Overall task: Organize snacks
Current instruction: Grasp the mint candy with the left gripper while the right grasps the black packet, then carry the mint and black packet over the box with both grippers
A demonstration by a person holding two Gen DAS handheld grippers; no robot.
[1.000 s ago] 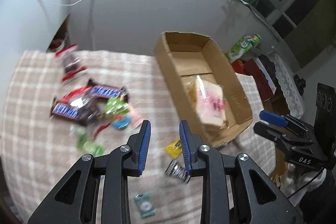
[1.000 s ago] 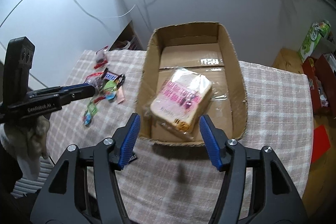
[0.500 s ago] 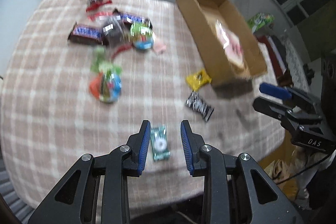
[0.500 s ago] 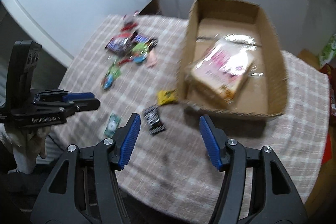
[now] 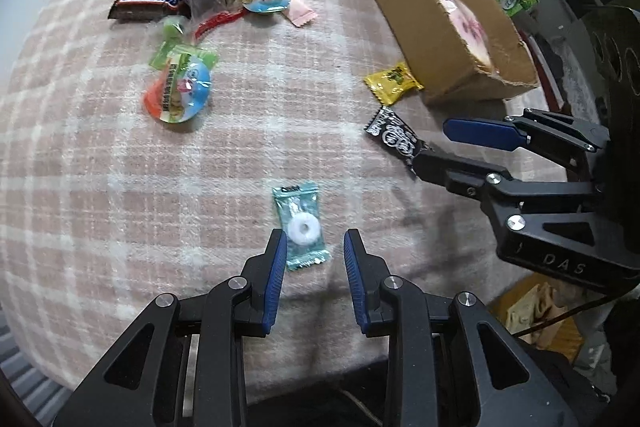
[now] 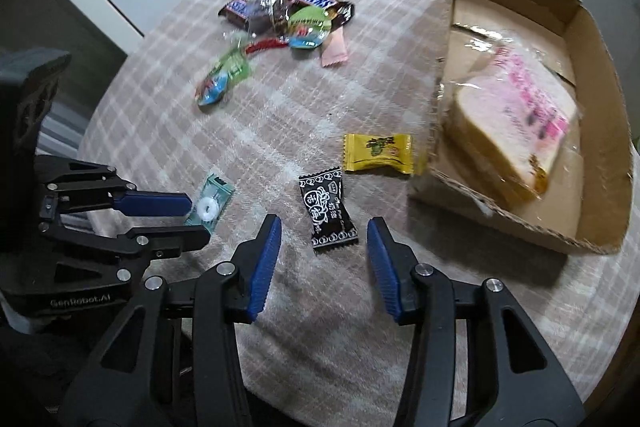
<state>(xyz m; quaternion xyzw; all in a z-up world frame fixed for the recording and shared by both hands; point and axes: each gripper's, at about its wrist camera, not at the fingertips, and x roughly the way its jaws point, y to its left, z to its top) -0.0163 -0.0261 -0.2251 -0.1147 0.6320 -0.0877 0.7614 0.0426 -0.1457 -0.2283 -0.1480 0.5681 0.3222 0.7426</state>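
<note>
The left gripper (image 5: 315, 257) is spread around the mint candy (image 5: 302, 227). The right gripper (image 6: 323, 245) is closing around the black candy (image 6: 327, 209), not pinching yet. Squeeze gently, then lift toward the far-right cardboard box (image 6: 520, 223).

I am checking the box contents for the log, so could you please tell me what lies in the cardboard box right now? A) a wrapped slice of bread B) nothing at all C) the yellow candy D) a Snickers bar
A: the wrapped bread lies inside the box, while the yellow candy sits on the cloth just outside its wall.
</note>
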